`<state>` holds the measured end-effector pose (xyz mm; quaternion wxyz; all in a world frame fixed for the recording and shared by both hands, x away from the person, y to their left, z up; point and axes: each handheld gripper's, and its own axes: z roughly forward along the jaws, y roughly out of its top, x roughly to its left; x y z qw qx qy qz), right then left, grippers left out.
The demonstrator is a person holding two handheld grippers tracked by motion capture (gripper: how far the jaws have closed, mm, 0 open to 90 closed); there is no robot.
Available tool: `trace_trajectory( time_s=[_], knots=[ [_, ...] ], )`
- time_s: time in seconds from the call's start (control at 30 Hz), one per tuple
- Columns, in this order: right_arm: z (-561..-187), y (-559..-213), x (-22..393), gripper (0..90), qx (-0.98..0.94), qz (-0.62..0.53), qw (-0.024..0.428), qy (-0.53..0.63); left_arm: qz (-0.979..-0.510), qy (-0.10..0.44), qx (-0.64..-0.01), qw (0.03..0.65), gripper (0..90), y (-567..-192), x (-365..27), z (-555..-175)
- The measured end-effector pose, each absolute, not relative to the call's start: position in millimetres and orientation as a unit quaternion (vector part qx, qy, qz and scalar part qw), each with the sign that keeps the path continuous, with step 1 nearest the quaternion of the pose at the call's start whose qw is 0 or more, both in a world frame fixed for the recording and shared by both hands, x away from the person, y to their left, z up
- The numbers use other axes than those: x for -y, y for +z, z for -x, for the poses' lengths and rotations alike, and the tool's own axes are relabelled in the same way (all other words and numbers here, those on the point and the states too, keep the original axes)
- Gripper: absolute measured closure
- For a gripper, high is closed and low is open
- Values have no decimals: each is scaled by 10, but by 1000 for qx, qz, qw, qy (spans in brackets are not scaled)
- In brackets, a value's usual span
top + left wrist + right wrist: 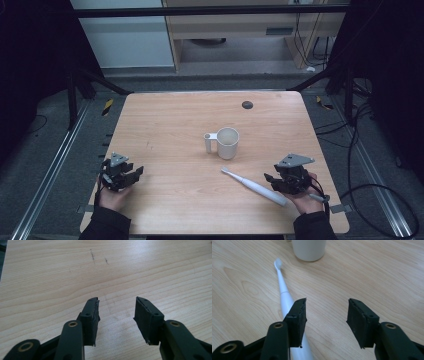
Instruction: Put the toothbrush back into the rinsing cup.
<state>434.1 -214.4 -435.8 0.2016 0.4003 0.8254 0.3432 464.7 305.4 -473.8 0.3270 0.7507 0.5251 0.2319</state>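
Your left gripper (131,173) sits near the table's (165,210) left edge, jaws apart, empty. Mug (226,142) mid-table. Toothbrush (255,186) lies toward the near right corner, just beside your right gripper (270,178), also parted, empty. It's round and could roll if nudged.

No readable text, labels, brands, numbers or signs on any visible surface.
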Motion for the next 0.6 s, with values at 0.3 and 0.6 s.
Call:
trace_trajectory(
  time_s=[0.3,0.6],
  knots=[
    [-4434,-4247,2026,431,-835,-392,193,334,-754,230,-523,323,521,-4745,-3045,-4651],
    [-4536,-4209,1839,441,-854,-372,178,317,-755,230,-523,323,505,-4748,-3041,-4651]
  ],
)
